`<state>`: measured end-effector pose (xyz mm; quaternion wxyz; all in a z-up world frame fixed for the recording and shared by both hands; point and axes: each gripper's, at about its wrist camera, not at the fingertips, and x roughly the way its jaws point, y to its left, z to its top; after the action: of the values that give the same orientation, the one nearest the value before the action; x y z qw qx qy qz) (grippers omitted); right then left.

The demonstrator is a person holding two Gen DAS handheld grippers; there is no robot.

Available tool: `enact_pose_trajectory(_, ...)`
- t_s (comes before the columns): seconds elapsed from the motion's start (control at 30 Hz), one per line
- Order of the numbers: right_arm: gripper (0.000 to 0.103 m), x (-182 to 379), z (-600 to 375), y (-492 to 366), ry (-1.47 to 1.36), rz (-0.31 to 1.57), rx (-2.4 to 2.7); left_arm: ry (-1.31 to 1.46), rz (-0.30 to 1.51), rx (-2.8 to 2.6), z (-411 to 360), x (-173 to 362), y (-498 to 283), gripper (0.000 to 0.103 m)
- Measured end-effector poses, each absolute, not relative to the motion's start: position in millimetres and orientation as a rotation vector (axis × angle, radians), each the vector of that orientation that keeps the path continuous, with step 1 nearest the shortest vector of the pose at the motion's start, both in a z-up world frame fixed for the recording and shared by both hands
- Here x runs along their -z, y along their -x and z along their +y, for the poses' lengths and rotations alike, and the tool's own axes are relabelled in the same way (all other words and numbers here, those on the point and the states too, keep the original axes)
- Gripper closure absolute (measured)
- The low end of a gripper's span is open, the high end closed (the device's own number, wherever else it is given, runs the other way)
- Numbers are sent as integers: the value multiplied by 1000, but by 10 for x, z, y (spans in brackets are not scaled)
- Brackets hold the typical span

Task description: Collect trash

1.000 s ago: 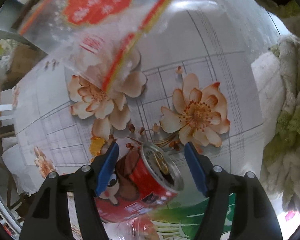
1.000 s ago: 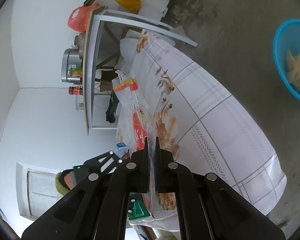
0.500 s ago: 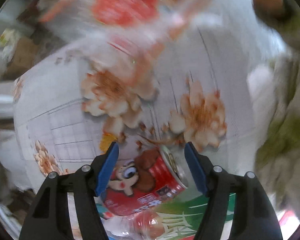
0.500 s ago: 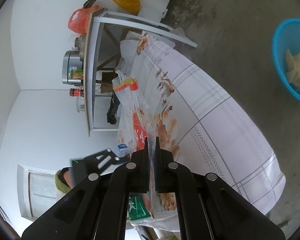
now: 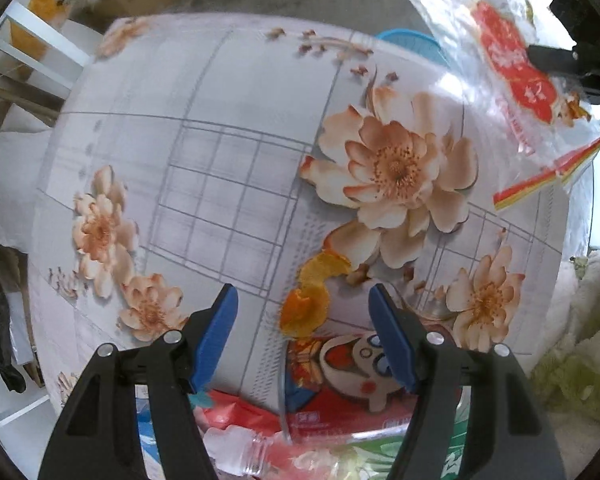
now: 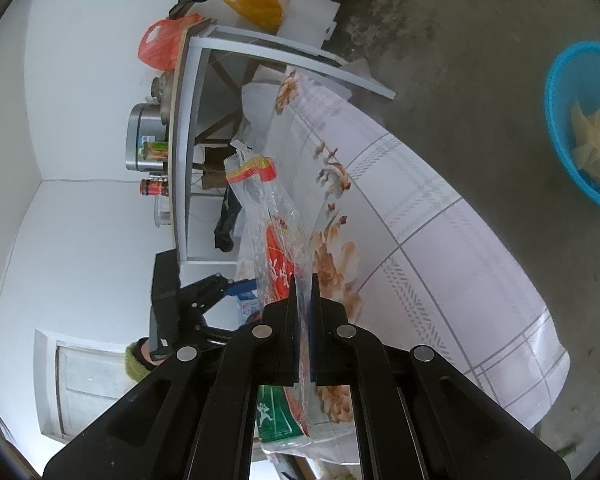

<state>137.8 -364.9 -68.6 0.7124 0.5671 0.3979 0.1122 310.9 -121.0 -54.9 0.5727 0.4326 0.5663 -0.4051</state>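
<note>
Left wrist view only: left hand-held gripper [image 5: 302, 330] open, nothing gripped, pointing down over floral table [image 5: 228, 128]; orange peel [image 5: 314, 294] between blue pads, red cartoon can [image 5: 352, 380] beside right pad.

Right wrist view only: right hand-held gripper [image 6: 304, 292] clamped tight on clear plastic bag [image 6: 276, 224], held above table; blue basket [image 6: 580, 120] on floor.

Bag's red label blurred, unreadable.

The desk cloth [image 5: 228, 168] is pale grey-white with grey grid lines and peach flowers. The bag [image 5: 512, 68] is clear with a red label and red-yellow stripes. The peel [image 5: 312, 300] is orange, the can [image 5: 340, 384] red with a cartoon face, the basket [image 6: 580, 120] blue.
</note>
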Motion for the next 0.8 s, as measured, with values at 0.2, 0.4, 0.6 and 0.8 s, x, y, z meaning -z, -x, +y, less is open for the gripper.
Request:
enact_pose_trajectory(0.2, 101, 694, -3636, -1387, -1260, 886, -245, -1037, 1373, 938, -1314, 778, -3182, 56)
enact_pose_trajectory(0.4, 101, 695, -3640, -1387, -1259, 886, -242, -1022, 1390, 951, -1389, 865, -3209, 75)
enact_pose_trajectory(0.6, 101, 699, -3644, -1393, -1259, 888, -242, -949, 1386, 972, -1271, 737, -3204, 98)
enact_pose_trajectory(0.8, 101, 710, -3630, -1396, -1257, 890, -245, -843, 1347, 940, -1178, 541, -3357, 102)
